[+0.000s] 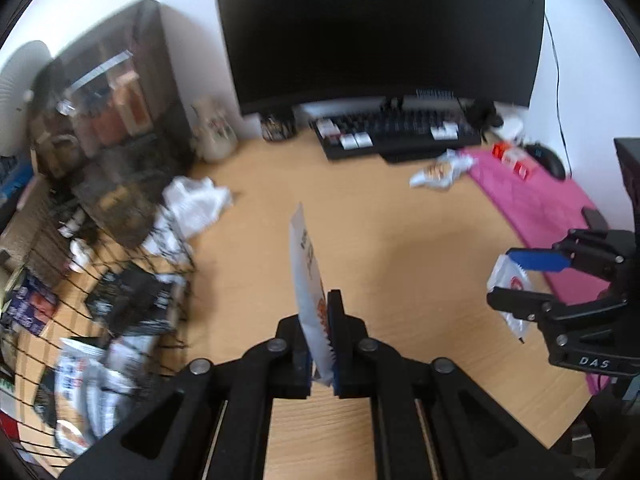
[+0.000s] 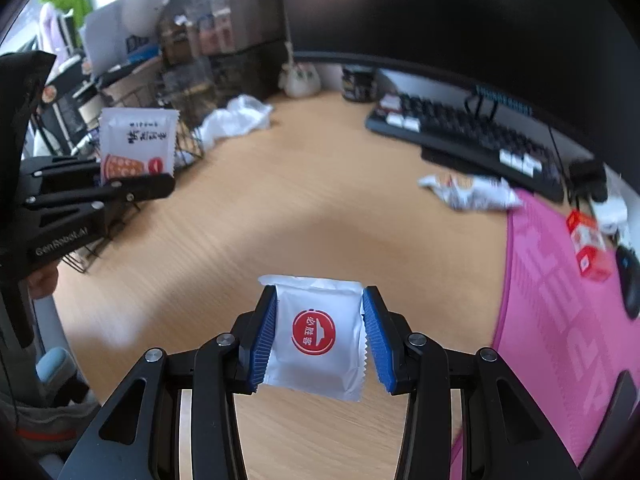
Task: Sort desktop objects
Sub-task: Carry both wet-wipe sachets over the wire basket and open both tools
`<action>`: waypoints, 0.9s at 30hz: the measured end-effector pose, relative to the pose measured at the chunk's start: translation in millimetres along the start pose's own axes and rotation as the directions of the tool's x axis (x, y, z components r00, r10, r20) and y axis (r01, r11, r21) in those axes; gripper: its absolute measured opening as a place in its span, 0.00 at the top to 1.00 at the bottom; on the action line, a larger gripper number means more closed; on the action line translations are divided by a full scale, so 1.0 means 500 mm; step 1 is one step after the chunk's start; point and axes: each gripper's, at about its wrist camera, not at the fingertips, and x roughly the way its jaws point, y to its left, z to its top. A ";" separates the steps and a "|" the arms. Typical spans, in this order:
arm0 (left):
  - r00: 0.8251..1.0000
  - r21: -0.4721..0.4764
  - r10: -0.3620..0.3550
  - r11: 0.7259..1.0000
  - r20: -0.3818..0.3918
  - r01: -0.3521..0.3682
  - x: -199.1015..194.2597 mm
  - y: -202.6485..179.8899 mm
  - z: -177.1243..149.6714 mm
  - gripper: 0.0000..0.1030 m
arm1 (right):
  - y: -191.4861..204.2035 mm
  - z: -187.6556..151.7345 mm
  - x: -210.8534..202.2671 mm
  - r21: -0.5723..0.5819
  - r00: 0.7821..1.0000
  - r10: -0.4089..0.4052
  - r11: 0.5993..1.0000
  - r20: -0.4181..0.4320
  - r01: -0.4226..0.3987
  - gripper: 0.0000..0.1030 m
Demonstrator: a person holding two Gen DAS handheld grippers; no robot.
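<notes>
My left gripper (image 1: 320, 320) is shut on a white snack packet with orange print (image 1: 307, 276), held edge-on above the wooden desk (image 1: 380, 232); the same packet shows in the right wrist view (image 2: 136, 144), held by the left gripper (image 2: 132, 184). My right gripper (image 2: 320, 332) is shut on a white sachet with a red round logo (image 2: 316, 332), held above the desk; it shows at the right of the left wrist view (image 1: 510, 280), between the right gripper's fingers (image 1: 532, 260). A crumpled white wrapper (image 1: 440, 170) lies near the keyboard.
A black wire basket (image 1: 100, 300) with packets stands at the left. Crumpled white plastic (image 1: 196, 200) lies beside it. A keyboard (image 1: 400, 132) and monitor (image 1: 380, 28) stand at the back. A pink mat (image 2: 560, 300) with a red-white box (image 2: 588, 240) and a mouse (image 2: 630, 280) lies right.
</notes>
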 end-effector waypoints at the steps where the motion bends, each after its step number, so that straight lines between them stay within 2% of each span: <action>1: 1.000 -0.007 0.006 1.000 0.013 -0.006 -0.013 0.009 0.002 0.94 | 0.011 0.010 -0.007 -0.010 1.000 0.004 1.000 0.012 -0.004 0.59; 7: 0.996 -0.072 0.057 0.996 0.063 -0.052 -0.072 0.077 -0.006 0.94 | 0.094 0.080 -0.039 -0.087 0.996 0.051 0.995 0.078 -0.044 0.59; 13: 0.988 -0.158 0.124 0.981 0.092 -0.109 -0.125 0.161 -0.031 0.94 | 0.210 0.145 -0.043 -0.186 0.985 0.129 0.977 0.113 -0.107 0.59; 21: 0.975 -0.268 0.205 0.947 0.085 -0.176 -0.171 0.273 -0.079 0.94 | 0.373 0.216 -0.015 -0.305 0.959 0.262 0.927 0.106 -0.220 0.59; 27: 0.968 -0.333 0.242 0.919 0.062 -0.209 -0.183 0.342 -0.111 0.94 | 0.461 0.239 0.006 -0.358 0.945 0.314 0.896 0.093 -0.262 0.59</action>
